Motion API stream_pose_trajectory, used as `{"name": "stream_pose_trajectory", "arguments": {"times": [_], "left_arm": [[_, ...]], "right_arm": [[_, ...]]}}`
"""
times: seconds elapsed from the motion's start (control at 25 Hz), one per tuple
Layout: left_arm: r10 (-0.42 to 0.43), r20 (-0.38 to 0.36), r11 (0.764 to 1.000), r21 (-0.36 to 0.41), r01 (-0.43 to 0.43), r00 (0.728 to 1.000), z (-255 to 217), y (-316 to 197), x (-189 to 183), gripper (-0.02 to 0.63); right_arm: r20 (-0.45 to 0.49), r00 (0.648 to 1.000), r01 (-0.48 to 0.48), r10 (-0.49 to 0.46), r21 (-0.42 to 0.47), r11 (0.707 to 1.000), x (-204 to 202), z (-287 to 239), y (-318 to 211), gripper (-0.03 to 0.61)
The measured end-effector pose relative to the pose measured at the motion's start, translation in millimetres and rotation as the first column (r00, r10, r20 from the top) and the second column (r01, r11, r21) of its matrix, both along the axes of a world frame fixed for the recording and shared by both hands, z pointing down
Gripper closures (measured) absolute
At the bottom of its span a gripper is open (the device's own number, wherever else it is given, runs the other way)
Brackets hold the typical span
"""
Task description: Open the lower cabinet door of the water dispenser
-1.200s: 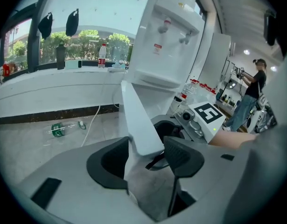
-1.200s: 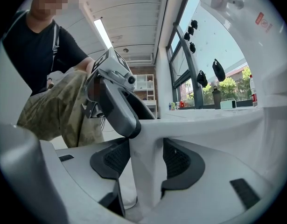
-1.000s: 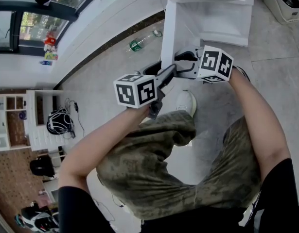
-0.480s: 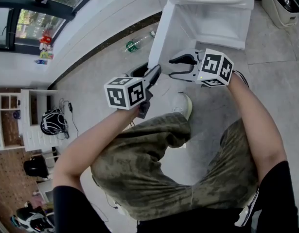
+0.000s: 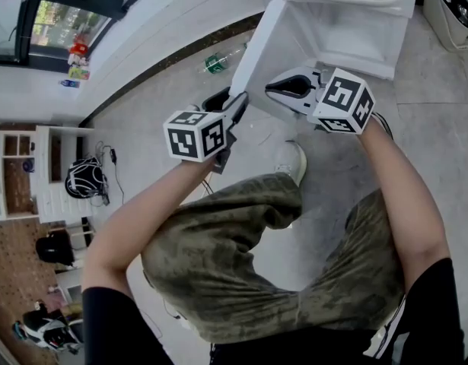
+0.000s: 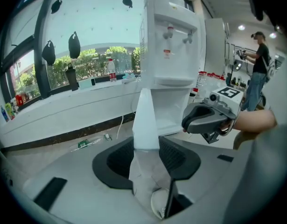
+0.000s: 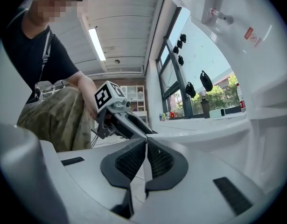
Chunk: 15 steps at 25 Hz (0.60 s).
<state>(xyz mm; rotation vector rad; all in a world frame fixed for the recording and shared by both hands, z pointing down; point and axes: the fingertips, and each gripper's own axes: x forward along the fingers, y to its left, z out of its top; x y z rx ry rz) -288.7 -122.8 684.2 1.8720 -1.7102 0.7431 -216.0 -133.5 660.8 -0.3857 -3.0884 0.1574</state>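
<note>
White door (image 5: 253, 52) swings wider at 11 o'clock, almost open; left gripper (image 5: 236, 106) squeezes its edge tighter, right gripper (image 5: 273, 90) just closed empty.

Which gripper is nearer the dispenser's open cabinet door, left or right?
Left. The left gripper, its jaws having just closed further, clamps the cabinet door by its edge. The right gripper hangs beside it, shut and empty, off the door.

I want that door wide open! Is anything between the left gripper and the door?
Nothing visible. The left gripper has just been closing its jaws on the edge of the door, which sits between them.
</note>
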Motion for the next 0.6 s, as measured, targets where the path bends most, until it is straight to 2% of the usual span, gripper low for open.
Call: {"name": "stream_pose_trajectory", "arguments": {"times": [0.4, 0.6], "left_arm": [[0.003, 0.06, 1.0, 0.023, -0.005, 0.998, 2, -6, -25, 0.449], [-0.009, 0.09, 0.997, 0.081, 0.002, 0.996, 1, -11, -44, 0.446]], "right_arm": [[-0.067, 0.997, -0.033, 0.033, -0.009, 0.999, -6, 15, 2, 0.572], [-0.079, 0.997, 0.022, -0.021, 0.014, 1.0, -5, 20, 12, 0.574]]}}
